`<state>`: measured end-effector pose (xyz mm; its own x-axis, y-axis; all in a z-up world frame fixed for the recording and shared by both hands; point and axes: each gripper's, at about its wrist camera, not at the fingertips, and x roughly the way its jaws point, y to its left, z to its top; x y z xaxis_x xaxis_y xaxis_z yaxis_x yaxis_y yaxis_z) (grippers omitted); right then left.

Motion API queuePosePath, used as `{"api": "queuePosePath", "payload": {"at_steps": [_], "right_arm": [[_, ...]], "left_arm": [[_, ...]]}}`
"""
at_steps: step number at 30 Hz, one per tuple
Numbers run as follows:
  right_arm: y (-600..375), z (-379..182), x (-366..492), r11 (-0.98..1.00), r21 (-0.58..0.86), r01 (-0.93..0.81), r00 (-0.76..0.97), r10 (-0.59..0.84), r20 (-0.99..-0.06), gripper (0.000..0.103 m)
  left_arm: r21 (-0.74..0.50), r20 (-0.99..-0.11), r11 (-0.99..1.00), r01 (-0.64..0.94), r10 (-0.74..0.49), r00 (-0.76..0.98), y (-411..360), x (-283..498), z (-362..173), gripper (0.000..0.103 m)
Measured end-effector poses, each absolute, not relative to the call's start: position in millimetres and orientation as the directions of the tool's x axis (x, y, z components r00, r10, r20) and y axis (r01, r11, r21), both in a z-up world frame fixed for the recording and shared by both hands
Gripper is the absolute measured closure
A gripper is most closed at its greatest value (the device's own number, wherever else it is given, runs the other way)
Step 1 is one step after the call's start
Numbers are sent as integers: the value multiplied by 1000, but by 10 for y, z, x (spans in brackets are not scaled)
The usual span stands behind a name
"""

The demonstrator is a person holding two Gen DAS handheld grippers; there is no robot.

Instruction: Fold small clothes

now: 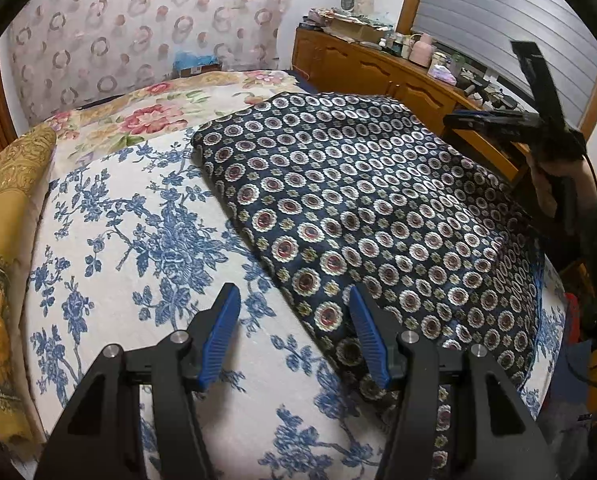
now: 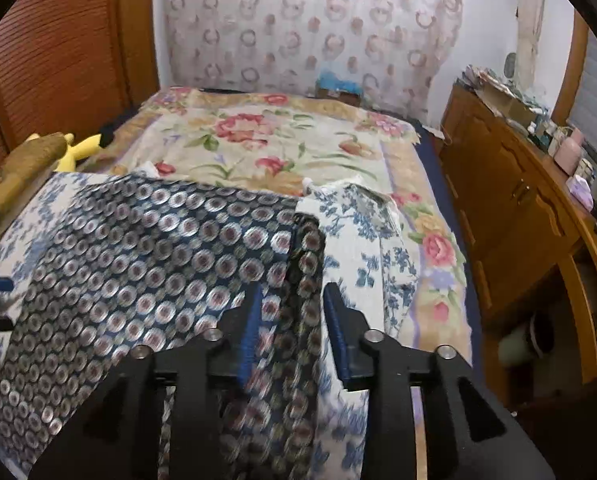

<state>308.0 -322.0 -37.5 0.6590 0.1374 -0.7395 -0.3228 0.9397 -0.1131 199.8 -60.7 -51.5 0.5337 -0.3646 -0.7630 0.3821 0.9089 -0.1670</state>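
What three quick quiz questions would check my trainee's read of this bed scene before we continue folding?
1. True or false: the left gripper is clamped on the navy cloth with round medallion print.
2. The navy cloth lies on: A) a white quilt with blue flowers; B) a bare wooden floor; C) a glass table.
3. Fill in: beyond the quilt, the cream bedspread bears large ___ flowers.

Key: 1 false, its jaws stand open above the quilt, beside the cloth's edge; 2 A; 3 pink.
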Motion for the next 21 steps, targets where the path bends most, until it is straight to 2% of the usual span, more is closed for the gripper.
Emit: {"api": "queuePosePath", "payload": {"at_steps": [10,14,21], "right_arm": [[-3177,-477,2351,927,-78,-366,664,201,-721,57],[-3126,-549,2138,923,-65,-380,659,220,-719,39],[-3116,-711,1885,923,-67,-378,656,216,-723,38]], "left_arm": [[-139,-760,908,395,-353,546,-706,1680,-564,47],[-127,-761,907,401,-349,547,-744,1565,-583,47],[-121,-765,907,404,-344,544,-800,1379,-632,47]]}}
